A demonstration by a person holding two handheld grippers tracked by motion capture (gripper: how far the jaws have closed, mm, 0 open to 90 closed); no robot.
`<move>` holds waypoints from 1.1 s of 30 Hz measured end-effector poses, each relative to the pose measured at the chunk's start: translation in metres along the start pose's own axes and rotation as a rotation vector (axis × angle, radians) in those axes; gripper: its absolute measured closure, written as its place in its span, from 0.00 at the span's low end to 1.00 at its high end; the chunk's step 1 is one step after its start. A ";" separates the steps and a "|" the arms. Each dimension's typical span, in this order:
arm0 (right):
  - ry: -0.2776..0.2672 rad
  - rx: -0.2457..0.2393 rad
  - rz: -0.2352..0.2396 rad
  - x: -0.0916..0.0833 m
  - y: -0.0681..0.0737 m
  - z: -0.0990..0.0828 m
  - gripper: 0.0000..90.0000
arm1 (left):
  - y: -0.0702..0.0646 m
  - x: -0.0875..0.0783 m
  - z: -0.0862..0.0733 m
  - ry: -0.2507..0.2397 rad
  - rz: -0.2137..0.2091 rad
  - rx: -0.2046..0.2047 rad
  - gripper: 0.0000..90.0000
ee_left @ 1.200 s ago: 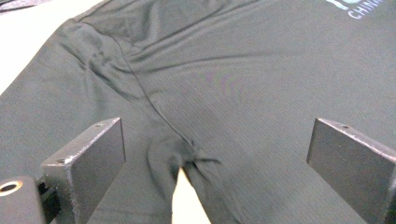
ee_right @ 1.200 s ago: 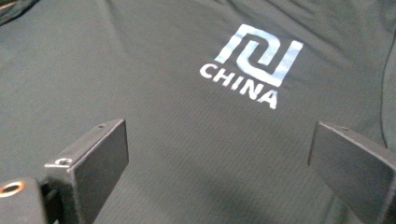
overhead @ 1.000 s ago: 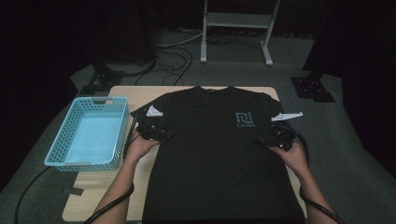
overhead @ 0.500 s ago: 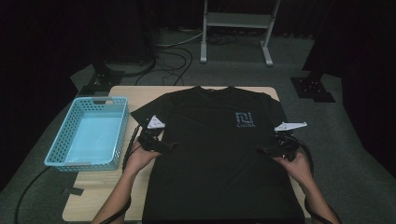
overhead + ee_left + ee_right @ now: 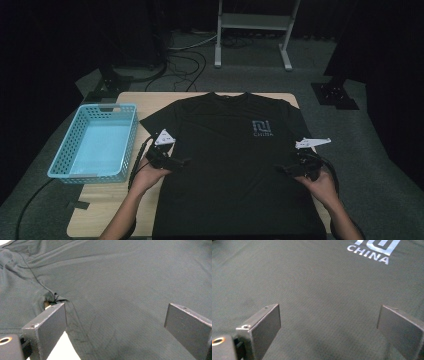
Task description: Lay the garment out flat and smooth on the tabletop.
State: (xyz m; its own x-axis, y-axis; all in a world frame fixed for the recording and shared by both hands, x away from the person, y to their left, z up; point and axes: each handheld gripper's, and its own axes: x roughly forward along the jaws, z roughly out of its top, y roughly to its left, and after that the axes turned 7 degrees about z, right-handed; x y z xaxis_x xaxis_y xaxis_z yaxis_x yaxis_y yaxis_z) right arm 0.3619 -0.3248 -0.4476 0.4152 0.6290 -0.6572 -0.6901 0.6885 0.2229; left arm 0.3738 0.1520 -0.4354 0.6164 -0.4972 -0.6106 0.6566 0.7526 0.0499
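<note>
High view: wooden table (image 5: 107, 205), grey carpet (image 5: 390, 165).

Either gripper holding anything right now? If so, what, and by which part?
Nothing held. The left gripper and right gripper both stand with jaws wide open over the black T-shirt, no fabric pinched between them.

We lose the hem of the black T-shirt (image 5: 235, 165) at the bottom edge of the high view, along with both forearms. The chest logo (image 5: 374, 248) is cut off by the top edge in the right gripper view. Under the armpit seam (image 5: 51, 298) a small tan gap shows, perhaps table, too small to tell.
</note>
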 end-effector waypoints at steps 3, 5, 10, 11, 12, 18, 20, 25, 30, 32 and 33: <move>0.005 -0.009 0.007 -0.001 0.003 -0.002 0.06 | -0.003 -0.001 -0.001 -0.002 -0.010 0.004 0.04; 0.009 -0.016 0.011 -0.001 0.004 -0.004 0.06 | -0.004 -0.002 -0.003 -0.009 -0.015 0.003 0.03; 0.022 -0.028 0.019 -0.002 0.008 -0.009 0.06 | -0.010 -0.003 -0.007 -0.014 -0.028 0.005 0.03; 0.024 -0.031 0.023 -0.003 0.009 -0.010 0.06 | -0.011 -0.004 -0.008 -0.015 -0.029 0.010 0.03; 0.027 -0.036 0.024 -0.003 0.010 -0.011 0.06 | -0.012 -0.004 -0.009 -0.016 -0.031 0.008 0.03; 0.021 -0.053 0.037 -0.010 0.015 -0.016 0.06 | -0.017 -0.008 -0.013 -0.024 -0.040 0.013 0.03; 0.019 -0.053 0.040 -0.012 0.015 -0.018 0.06 | -0.019 -0.009 -0.015 -0.024 -0.040 0.015 0.04; 0.022 -0.058 0.045 -0.017 0.017 -0.025 0.06 | -0.022 -0.010 -0.020 -0.017 -0.043 0.029 0.03; 0.016 -0.053 0.049 -0.021 0.018 -0.033 0.06 | -0.024 -0.012 -0.025 -0.025 -0.051 0.022 0.03; 0.018 -0.053 0.051 -0.022 0.018 -0.036 0.06 | -0.025 -0.013 -0.027 -0.025 -0.053 0.023 0.04; 0.021 -0.051 0.053 -0.023 0.019 -0.037 0.06 | -0.026 -0.014 -0.028 -0.024 -0.054 0.025 0.03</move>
State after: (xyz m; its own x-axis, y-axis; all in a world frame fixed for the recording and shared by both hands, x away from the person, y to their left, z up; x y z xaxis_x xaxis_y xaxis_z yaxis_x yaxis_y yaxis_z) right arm 0.3170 -0.3397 -0.4550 0.3655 0.6560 -0.6604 -0.7404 0.6349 0.2209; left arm 0.3360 0.1517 -0.4499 0.5898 -0.5472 -0.5939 0.6996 0.7136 0.0373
